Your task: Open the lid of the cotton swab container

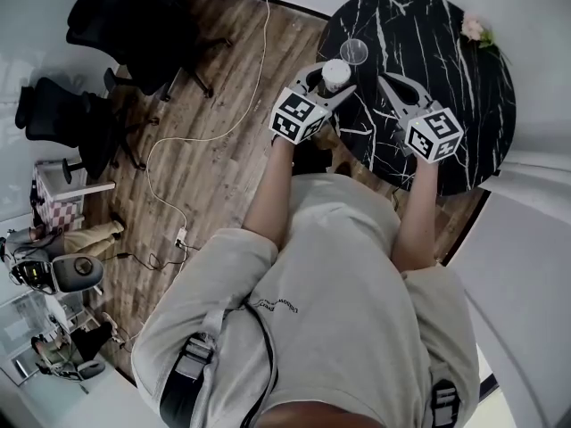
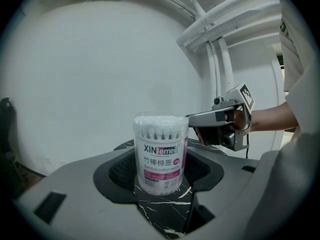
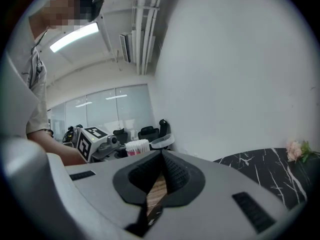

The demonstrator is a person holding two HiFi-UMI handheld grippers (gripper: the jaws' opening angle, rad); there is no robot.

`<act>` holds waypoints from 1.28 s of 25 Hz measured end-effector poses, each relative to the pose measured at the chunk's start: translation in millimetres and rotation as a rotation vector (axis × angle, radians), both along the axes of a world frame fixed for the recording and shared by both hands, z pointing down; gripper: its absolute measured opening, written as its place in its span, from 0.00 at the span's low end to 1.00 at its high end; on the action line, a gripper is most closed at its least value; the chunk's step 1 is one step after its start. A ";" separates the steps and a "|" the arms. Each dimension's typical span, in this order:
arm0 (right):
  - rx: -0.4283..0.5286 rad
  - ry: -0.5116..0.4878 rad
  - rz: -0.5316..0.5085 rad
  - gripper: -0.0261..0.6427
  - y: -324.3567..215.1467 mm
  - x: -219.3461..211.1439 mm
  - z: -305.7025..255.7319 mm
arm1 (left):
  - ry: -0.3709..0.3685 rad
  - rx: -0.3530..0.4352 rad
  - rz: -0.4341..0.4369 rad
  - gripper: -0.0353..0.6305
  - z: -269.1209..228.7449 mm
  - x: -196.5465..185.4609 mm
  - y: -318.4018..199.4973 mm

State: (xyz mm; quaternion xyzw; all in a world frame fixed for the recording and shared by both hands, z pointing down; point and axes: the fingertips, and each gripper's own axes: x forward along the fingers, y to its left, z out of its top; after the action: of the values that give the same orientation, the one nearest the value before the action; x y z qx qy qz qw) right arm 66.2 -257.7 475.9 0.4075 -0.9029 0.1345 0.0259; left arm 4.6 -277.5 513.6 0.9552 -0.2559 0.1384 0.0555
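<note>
A clear cotton swab container [image 1: 336,72] [image 2: 160,151] with a pink label stands on the black marble table [image 1: 446,52]. Its top is uncovered and the white swab heads show. My left gripper [image 1: 334,82] [image 2: 160,176] is shut on its sides. A clear round lid [image 1: 353,52] [image 3: 162,142] lies on the table just beyond it. My right gripper [image 1: 389,84] [image 3: 161,158] is shut on nothing and hovers to the right of the container, apart from it. In the left gripper view the right gripper [image 2: 200,120] points at the container's rim. The container [image 3: 137,146] shows small in the right gripper view.
A pink flower [image 1: 474,28] [image 3: 296,150] lies at the table's far right edge. The person's torso fills the near side. Office chairs [image 1: 134,20] and a cable [image 1: 192,141] are on the wooden floor to the left.
</note>
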 end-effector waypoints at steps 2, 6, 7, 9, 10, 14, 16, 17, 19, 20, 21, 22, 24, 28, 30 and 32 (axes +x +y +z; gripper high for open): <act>0.000 0.000 -0.001 0.09 -0.2 -0.4 0.2 | -0.001 0.001 0.000 0.45 -0.1 -0.2 -0.3; 0.010 0.013 0.006 0.09 -0.7 -3.0 0.1 | -0.003 0.004 0.001 0.45 -1.4 -3.0 -0.1; 0.016 0.026 0.011 0.09 -1.4 -3.5 0.5 | -0.003 0.004 0.001 0.45 -1.3 -4.1 -0.1; 0.026 0.047 0.018 0.09 -2.9 -4.9 1.5 | -0.004 0.002 -0.001 0.45 -0.2 -6.7 -0.4; 0.029 0.050 0.018 0.09 -3.4 -6.0 1.7 | -0.005 0.001 -0.002 0.45 0.5 -8.1 -0.4; 0.036 0.049 0.012 0.09 -2.5 -10.5 0.5 | -0.003 0.000 -0.007 0.45 0.3 -12.4 0.5; 0.044 0.059 0.015 0.09 -3.1 -11.7 -0.3 | -0.002 -0.001 -0.008 0.45 -0.3 -13.7 0.1; 0.048 0.069 0.019 0.09 -3.9 -12.1 -0.4 | -0.002 -0.001 -0.008 0.45 -0.6 -14.5 -0.5; 0.051 0.080 0.023 0.09 -5.2 -12.5 -0.2 | -0.004 0.000 -0.007 0.45 -1.1 -15.7 -1.6; 0.051 0.080 0.024 0.09 -5.4 -12.5 0.0 | -0.005 0.000 -0.006 0.45 -1.2 -16.0 -1.8; 0.050 0.079 0.024 0.09 -5.4 -12.7 0.3 | -0.006 0.000 -0.006 0.45 -1.1 -16.2 -1.9; 0.048 0.080 0.023 0.09 -5.2 -13.1 0.9 | -0.005 0.000 -0.006 0.45 -1.2 -16.5 -1.9; 0.045 0.082 0.020 0.09 -4.8 -14.3 2.0 | -0.004 -0.001 -0.006 0.45 -1.3 -17.0 -1.8; 0.047 0.084 0.022 0.09 -4.1 -13.9 3.9 | -0.001 -0.009 -0.006 0.45 1.8 -17.0 -0.2; 0.047 0.084 0.025 0.09 -4.1 -12.8 4.6 | 0.000 -0.016 -0.008 0.45 4.2 -17.5 0.7; 0.048 0.083 0.026 0.09 -4.1 -12.8 4.2 | -0.001 -0.018 -0.008 0.45 5.1 -18.0 1.6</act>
State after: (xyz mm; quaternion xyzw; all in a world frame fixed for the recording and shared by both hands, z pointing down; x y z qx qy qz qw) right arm 53.4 -261.7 480.1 0.4248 -0.8986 0.0962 0.0521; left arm -13.4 -275.9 518.7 0.9536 -0.2582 0.1410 0.0643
